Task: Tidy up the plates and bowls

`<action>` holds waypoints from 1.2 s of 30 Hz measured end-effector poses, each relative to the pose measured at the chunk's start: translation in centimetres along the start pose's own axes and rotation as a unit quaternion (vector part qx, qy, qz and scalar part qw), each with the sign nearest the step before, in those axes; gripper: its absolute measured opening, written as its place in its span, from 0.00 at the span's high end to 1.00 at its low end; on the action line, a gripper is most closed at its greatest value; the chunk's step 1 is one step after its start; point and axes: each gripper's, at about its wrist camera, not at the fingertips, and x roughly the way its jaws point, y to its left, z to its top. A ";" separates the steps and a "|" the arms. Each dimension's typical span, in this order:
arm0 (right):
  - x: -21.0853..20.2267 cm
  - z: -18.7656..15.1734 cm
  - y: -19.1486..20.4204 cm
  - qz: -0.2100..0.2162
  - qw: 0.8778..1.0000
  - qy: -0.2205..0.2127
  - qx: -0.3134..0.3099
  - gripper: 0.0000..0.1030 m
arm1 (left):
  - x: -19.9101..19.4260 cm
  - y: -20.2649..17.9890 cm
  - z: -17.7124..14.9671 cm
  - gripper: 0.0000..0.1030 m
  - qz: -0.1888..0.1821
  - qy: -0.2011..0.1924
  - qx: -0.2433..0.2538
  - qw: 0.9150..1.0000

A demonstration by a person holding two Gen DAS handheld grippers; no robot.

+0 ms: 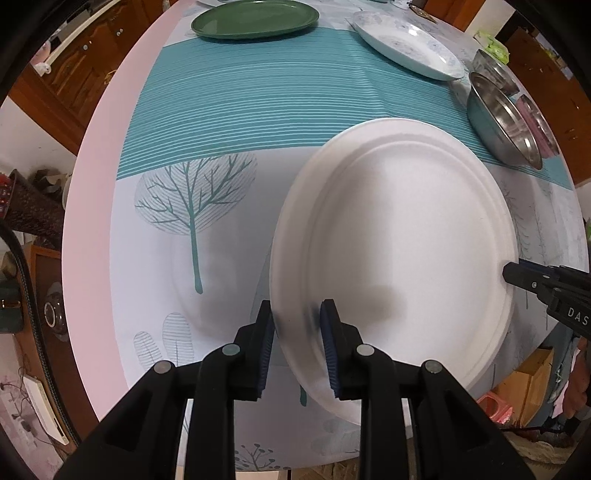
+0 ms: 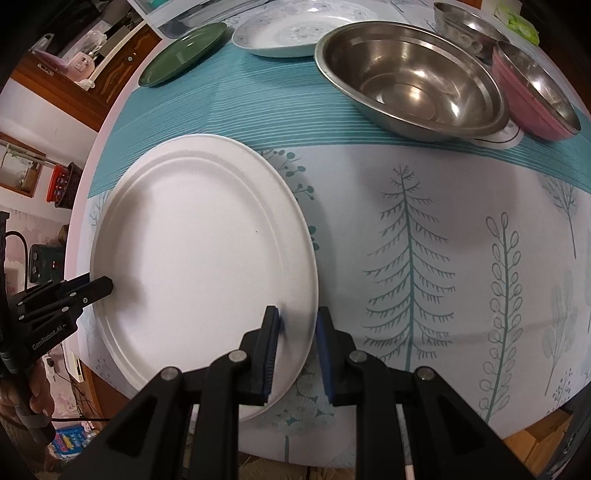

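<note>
A white paper plate lies on the tablecloth near the front of the table; it also shows in the right wrist view. My left gripper straddles its left rim, one finger outside and one over the plate, jaws apart. My right gripper straddles its right rim the same way, jaws apart. Each gripper shows in the other's view: the right gripper and the left gripper at the plate's edges. A green plate and a patterned white plate lie farther back.
A large steel bowl, a pink bowl and a smaller steel bowl stand at the back right. The round table's pink edge curves on the left. Cluttered floor and wooden cabinets lie beyond.
</note>
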 end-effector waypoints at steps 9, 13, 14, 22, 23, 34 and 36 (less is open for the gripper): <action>0.6 0.4 1.0 -0.003 1.000 -0.002 -0.012 0.78 | 0.6 -1.3 0.4 0.76 0.020 -0.013 -0.001 1.000; 0.5 0.4 1.4 -0.018 1.000 -0.009 -0.022 0.77 | 0.7 -1.7 0.3 0.74 0.031 -0.017 0.007 0.999; 0.4 0.4 1.6 -0.022 0.999 -0.011 -0.024 0.76 | 0.6 -1.8 0.2 0.71 0.033 -0.020 0.009 0.999; -1.3 0.3 1.7 -0.031 0.998 -0.036 -0.037 0.62 | -1.8 -2.6 0.0 0.44 0.059 -0.062 0.020 0.996; -1.6 0.2 1.7 -0.033 0.998 -0.040 -0.038 0.62 | -2.3 -2.7 -0.1 0.44 0.060 -0.068 0.020 0.996; -4.7 -0.2 2.7 -0.012 0.995 -0.075 -0.060 0.62 | -9.6 -4.6 -0.4 0.34 0.072 -0.159 0.028 0.984; -5.4 -0.3 3.0 -0.009 0.994 -0.084 -0.068 0.62 | -10.9 -5.0 -0.4 0.33 0.071 -0.172 0.028 0.982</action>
